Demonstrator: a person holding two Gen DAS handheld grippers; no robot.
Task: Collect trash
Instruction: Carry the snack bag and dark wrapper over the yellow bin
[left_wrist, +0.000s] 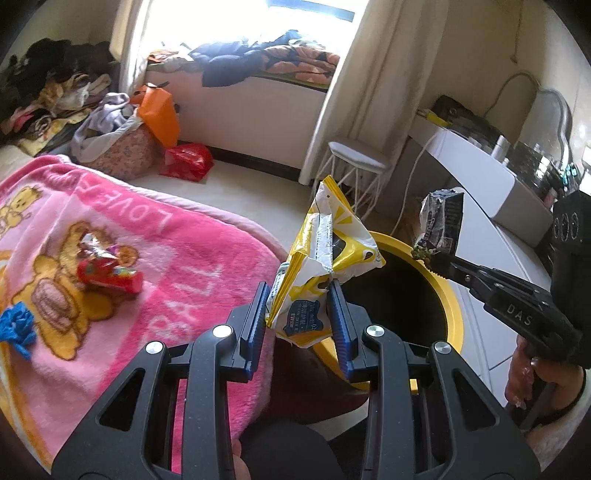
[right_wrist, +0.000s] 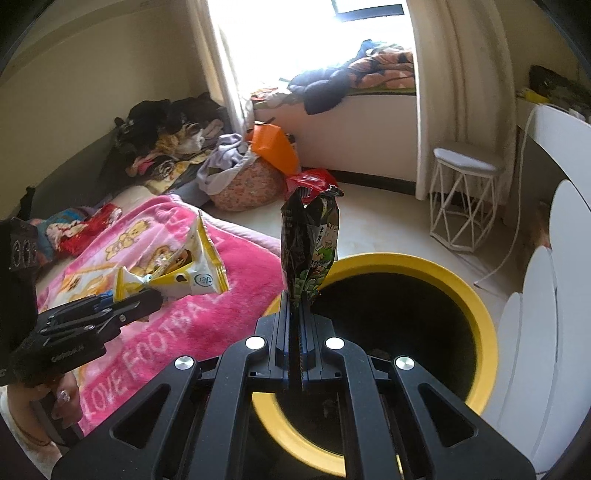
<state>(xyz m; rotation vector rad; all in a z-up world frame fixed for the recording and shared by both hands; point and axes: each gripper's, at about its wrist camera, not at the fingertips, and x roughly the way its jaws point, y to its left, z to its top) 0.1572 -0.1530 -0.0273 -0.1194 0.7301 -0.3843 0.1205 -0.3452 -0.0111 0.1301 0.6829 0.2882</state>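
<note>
1. Your left tool (left_wrist: 299, 291) has its blue pads closed partway on a crumpled yellow-and-white snack bag (left_wrist: 325, 266), which stands up between them, beside the rim of the bin.
2. Your right tool (right_wrist: 295, 314) is pinched fully closed on the bottom edge of a dark snack packet (right_wrist: 308, 251), which rises upright above the near-left rim of the bin.
3. The yellow-rimmed bin (right_wrist: 424, 267) with a dark inside sits on the floor just ahead of both tools, right against the edge of the bed.
4. The pink blanket (left_wrist: 177, 258) with bears and lettering covers the bed to your left. On it lie a red wrapper (left_wrist: 110, 275) and a blue crumpled scrap (left_wrist: 14, 328), well apart from the bin.
5. To your right, white rounded furniture panels (right_wrist: 543, 325) stand close to the bin.
6. The pale floor (right_wrist: 376, 221) beyond the bin is open up to a white wire-legged stool (right_wrist: 463, 195) by the curtain (right_wrist: 461, 92).
7. Further left on the floor are a floral basket (right_wrist: 247, 184) heaped with clothes, an orange bag (right_wrist: 275, 147) and a red plastic bag (left_wrist: 188, 160).
8. At the back, a window ledge (right_wrist: 369, 110) carries piled clothing under a bright window, and dark clothes (right_wrist: 166, 125) heap against the left wall.
</note>
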